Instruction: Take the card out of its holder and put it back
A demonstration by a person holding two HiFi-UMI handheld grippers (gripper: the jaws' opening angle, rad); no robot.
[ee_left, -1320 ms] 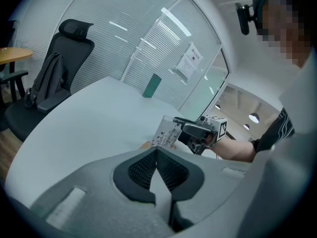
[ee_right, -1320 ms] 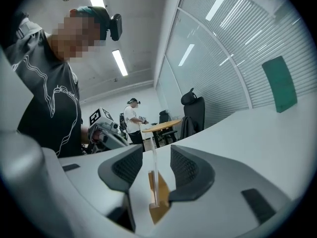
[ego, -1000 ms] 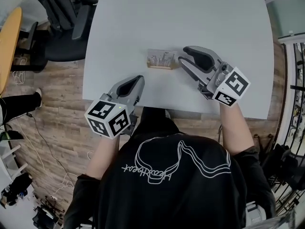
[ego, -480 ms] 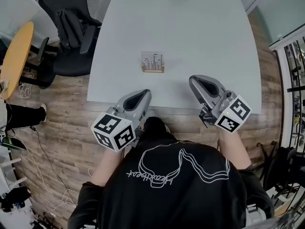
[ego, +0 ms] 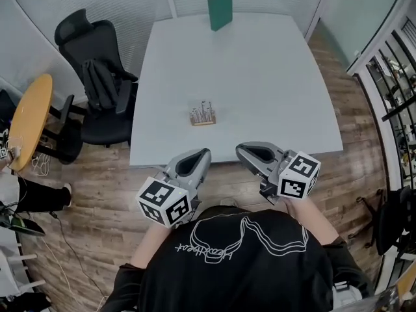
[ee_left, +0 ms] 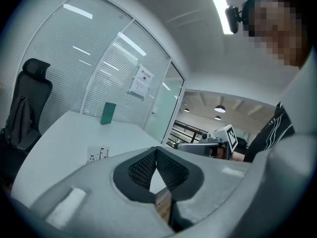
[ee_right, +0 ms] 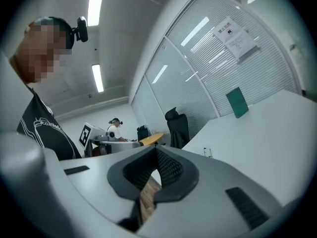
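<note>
A white card with dark print stands upright in its small wooden holder (ego: pixel 203 114) on the white table (ego: pixel 260 77), with nothing touching it. Both grippers hang off the table's near edge, close to my body. My left gripper (ego: pixel 202 154) is shut with nothing between its pads. My right gripper (ego: pixel 242 150) is shut and empty too. In the left gripper view the card (ee_left: pixel 98 154) shows small beyond the closed fingertips (ee_left: pixel 157 150). In the right gripper view the card (ee_right: pixel 206 152) is a speck far past the closed pads (ee_right: pixel 156 150).
A green book (ego: pixel 220 8) stands upright at the table's far edge. A black office chair (ego: pixel 97 77) sits left of the table, with a round yellow table (ego: pixel 29 119) beyond it. A railing (ego: pixel 396 77) runs along the right. The floor is wood.
Both grippers have drawn back from the card to beyond the table's near edge. The right gripper's jaws, open beside the card a second ago, have closed. The head view has pulled back.
</note>
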